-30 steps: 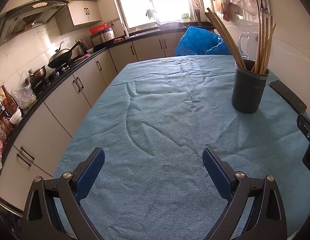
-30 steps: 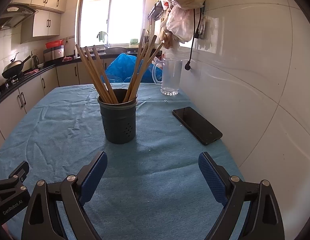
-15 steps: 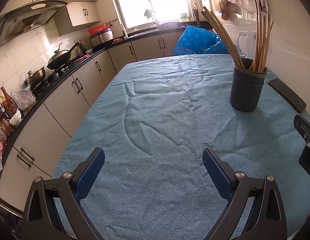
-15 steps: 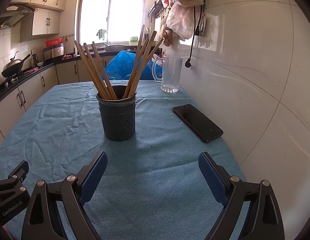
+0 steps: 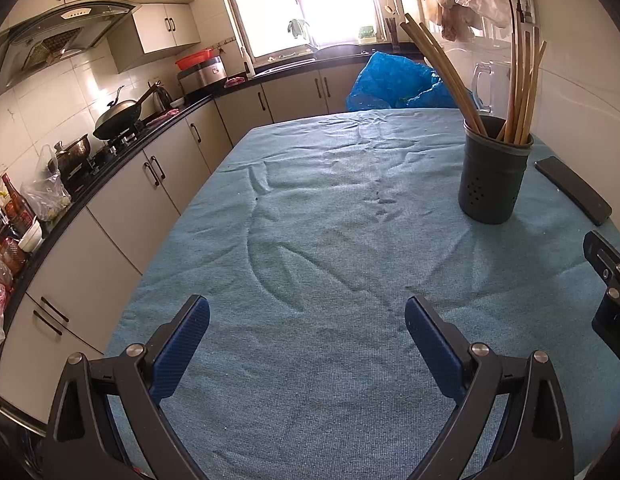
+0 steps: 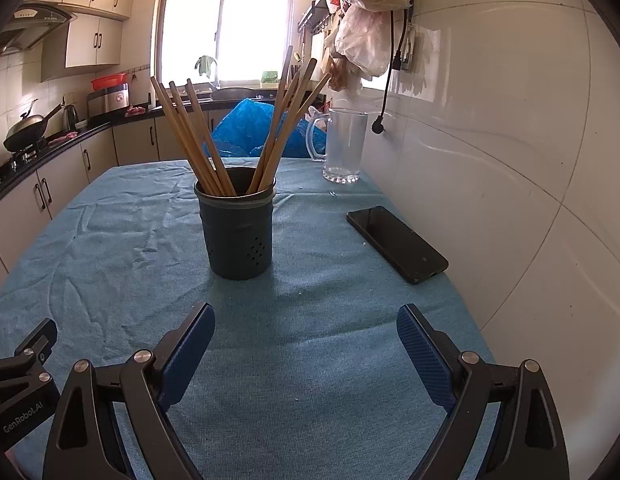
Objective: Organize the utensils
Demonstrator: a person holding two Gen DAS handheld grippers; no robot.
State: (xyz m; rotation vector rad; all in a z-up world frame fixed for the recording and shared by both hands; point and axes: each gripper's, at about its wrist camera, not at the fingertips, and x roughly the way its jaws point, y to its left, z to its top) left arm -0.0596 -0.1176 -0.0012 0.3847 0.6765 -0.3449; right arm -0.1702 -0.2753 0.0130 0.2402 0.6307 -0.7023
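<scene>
Directly ahead of the spread, empty right hand-held gripper (image 6: 306,338) stands the chopstick holder (image 6: 238,232).

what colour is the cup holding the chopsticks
Dark grey, with small round holes near the bottom; the cup shows best in the right wrist view.

- Daylight enters through the window (image 6: 226,28) at the far end; its panes are blown out to white in both views.
- Glare spreads from the window onto the wall tiles (image 6: 490,100), which show soft reflections.
- The blue cloth on the desk (image 5: 330,240) is evenly lit, its creases sharp.
- The utensil holder (image 6: 238,232) is backlit; its near face is dark and its shadow falls toward the camera.
- Strong fisheye bending: cabinets (image 5: 110,208) and tile seams curve; the corners go black.
- Focus is sharp throughout; no motion blur.
</scene>
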